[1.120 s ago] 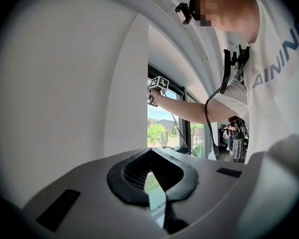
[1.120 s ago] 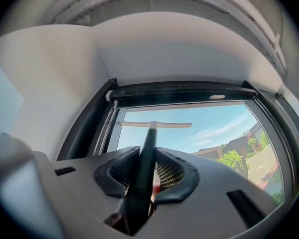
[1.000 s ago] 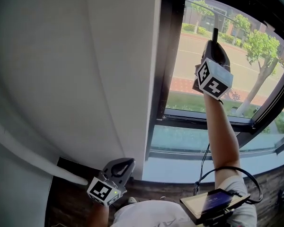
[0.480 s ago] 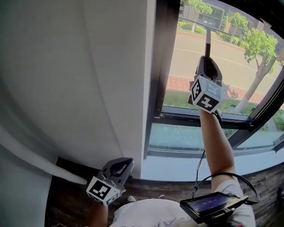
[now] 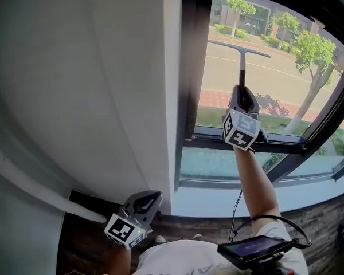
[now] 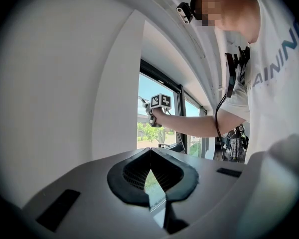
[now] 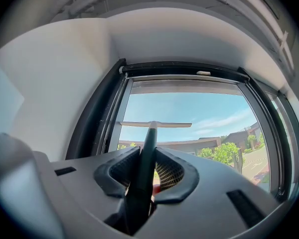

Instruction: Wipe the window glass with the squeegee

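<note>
My right gripper point(image 5: 241, 98) is raised in front of the window glass point(image 5: 286, 79) and is shut on the dark handle of the squeegee point(image 5: 241, 67). Its blade runs across the pane above the gripper. In the right gripper view the squeegee point(image 7: 148, 143) rises from between the jaws of the right gripper point(image 7: 145, 171), its blade a pale bar against the sky. My left gripper point(image 5: 151, 198) hangs low by the wall near the person's body, jaws shut with nothing between them. From the left gripper point(image 6: 150, 174) the right arm shows far off, lifted at the window.
A white wall point(image 5: 92, 96) fills the left, ending at the dark window frame point(image 5: 192, 67). A pale sill point(image 5: 218, 202) lies below the glass. A phone-like device point(image 5: 255, 249) with a cable hangs at the person's waist. A white pipe point(image 5: 34, 193) runs low at the left.
My right gripper has come down and to the left along the glass with the squeegee, so the whole blade now shows. The left gripper has stayed put.
</note>
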`<state>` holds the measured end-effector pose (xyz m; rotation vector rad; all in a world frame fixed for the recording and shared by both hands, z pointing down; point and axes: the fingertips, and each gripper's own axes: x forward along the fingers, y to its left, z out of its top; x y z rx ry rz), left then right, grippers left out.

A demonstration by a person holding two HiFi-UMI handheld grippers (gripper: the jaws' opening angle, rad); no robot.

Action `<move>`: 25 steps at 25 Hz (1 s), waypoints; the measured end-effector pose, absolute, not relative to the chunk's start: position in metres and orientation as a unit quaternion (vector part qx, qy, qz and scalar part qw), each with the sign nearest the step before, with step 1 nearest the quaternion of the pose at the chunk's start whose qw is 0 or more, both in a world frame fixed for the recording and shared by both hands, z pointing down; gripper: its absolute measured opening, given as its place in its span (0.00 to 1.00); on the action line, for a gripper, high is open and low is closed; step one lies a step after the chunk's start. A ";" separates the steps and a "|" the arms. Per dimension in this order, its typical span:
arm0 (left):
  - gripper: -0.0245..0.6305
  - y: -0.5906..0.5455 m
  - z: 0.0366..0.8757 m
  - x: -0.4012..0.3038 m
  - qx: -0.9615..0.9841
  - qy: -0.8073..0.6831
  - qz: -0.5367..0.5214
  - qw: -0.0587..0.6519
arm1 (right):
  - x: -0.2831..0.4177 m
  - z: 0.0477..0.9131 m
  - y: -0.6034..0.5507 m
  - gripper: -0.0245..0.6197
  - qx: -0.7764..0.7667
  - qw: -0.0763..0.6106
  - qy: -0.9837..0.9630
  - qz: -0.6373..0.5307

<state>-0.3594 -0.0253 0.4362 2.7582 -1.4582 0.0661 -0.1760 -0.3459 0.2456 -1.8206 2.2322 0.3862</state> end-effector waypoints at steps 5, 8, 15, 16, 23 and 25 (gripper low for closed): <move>0.06 -0.022 0.435 -0.354 0.884 -0.467 0.029 0.013 | -0.176 0.271 -0.342 0.19 -0.622 0.106 0.766 0.123; 0.06 -0.023 0.436 -0.351 0.884 -0.466 0.029 0.013 | -0.175 0.285 -0.340 0.19 -0.623 0.098 0.767 0.119; 0.06 -0.023 0.440 -0.347 0.886 -0.462 0.032 0.015 | -0.173 0.330 -0.336 0.19 -0.624 0.072 0.772 0.098; 0.06 -0.023 0.440 -0.346 0.886 -0.462 0.032 0.015 | -0.172 0.337 -0.335 0.19 -0.625 0.067 0.772 0.095; 0.06 -0.025 0.438 -0.346 0.886 -0.463 0.038 0.012 | -0.170 0.376 -0.331 0.19 -0.627 0.041 0.775 0.069; 0.06 -0.025 0.436 -0.346 0.885 -0.464 0.039 0.013 | -0.169 0.387 -0.330 0.19 -0.628 0.032 0.775 0.063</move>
